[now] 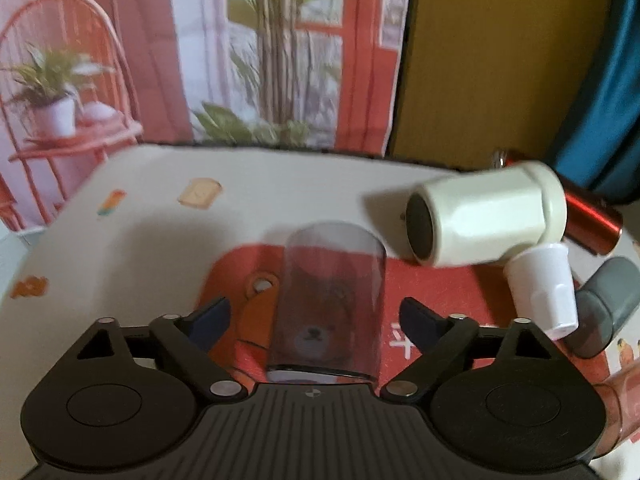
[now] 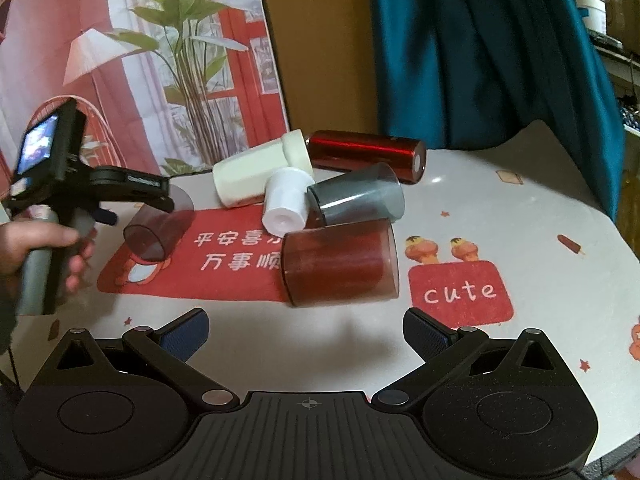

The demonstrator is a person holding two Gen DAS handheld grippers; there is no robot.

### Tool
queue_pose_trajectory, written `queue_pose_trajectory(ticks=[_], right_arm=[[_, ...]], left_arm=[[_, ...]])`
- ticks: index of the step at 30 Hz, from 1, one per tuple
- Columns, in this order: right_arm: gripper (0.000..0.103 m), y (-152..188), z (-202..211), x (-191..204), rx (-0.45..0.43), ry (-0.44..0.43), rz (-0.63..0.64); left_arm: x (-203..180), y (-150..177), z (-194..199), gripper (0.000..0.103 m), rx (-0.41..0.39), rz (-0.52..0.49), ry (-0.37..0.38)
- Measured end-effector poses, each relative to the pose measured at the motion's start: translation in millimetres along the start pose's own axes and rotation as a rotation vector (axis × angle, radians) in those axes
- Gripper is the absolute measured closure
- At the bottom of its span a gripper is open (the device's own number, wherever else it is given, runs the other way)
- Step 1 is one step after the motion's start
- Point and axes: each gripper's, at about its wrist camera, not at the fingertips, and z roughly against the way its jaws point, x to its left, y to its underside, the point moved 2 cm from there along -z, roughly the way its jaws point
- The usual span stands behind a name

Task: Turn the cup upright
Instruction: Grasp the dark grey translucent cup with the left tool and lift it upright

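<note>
Between the wide-spread fingers of the left hand-held gripper (image 1: 316, 320), untouched, lies a clear cup (image 1: 328, 300) on its side on the counter (image 1: 160, 216). Right hand-held gripper (image 2: 306, 334) gapes, red cup (image 2: 340, 266) just ahead.

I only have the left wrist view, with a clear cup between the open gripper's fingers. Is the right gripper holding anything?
Observer: No. The right gripper is open and empty.
Operator: What is nearest to it?
Observer: A brown translucent cup, lying on its side just ahead of it, untouched.
Operator: Is my clear cup really on its side?
Observer: Yes. From the right wrist, the clear cup lies on its side on the red mat.
</note>
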Motion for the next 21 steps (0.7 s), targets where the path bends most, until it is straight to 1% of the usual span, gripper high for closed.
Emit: queue_pose_trajectory(ticks=[2,5,9,12,17,21], right_arm=[[0.0,1,-1,-1,0.008,-0.004,0.0],[0.0,3,-4,-2,0.023,0.003,0.0],[0.0,7,-5,-3,0.04,-0.015,-0.03],[0.0,10,-3,-3,0.042,-0.01,-0.034],[0.0,13,3,-3,0.035,0.0,-0.039],[0.0,16,10,-4,0.035,0.004,-0.046]], left_arm=[[-2,5,-3,0.036,0.023,-0.022,0.014],[-1,13,6,0.036,0.024,-0.016,0.016],[-1,34,28,0.036,0.048,-0.019,0.054],[-5,57,50,0.036,0.06,-0.028,0.076],[-10,98,88,0.036,0.064,0.004,0.1],[-21,120,107,0.036,0.074,0.029,0.118]])
